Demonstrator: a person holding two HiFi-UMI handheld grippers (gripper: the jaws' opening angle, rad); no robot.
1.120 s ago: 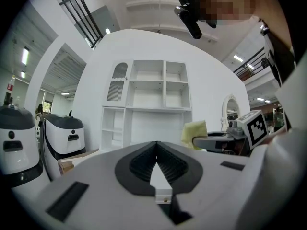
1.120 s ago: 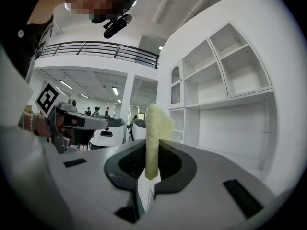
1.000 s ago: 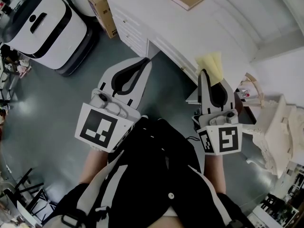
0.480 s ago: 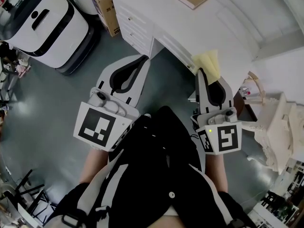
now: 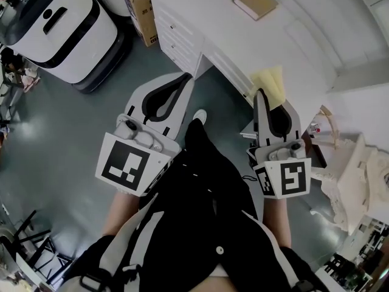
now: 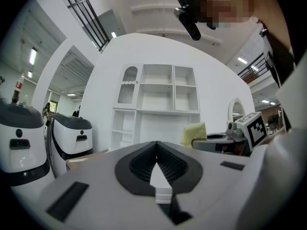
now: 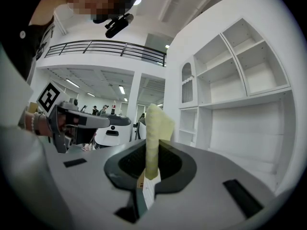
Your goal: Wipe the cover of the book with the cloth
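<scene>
White-and-black machines [image 5: 61, 29] far left. Cardboard box [image 5: 140, 11] just right of them, against table's left end; contents hidden. Left tool [image 5: 186, 78]: jaws pressed together, nothing between. White table [image 5: 203, 20] far side, front drawers shut. Book [image 5: 255, 2]: tan cover, thin, lying flat on table's far part, well apart from both tools. Right tool [image 5: 262, 93]: jaws clamped on cloth [image 5: 270, 81], pale yellow, folded, standing upright out of jaws, by table's near edge.
</scene>
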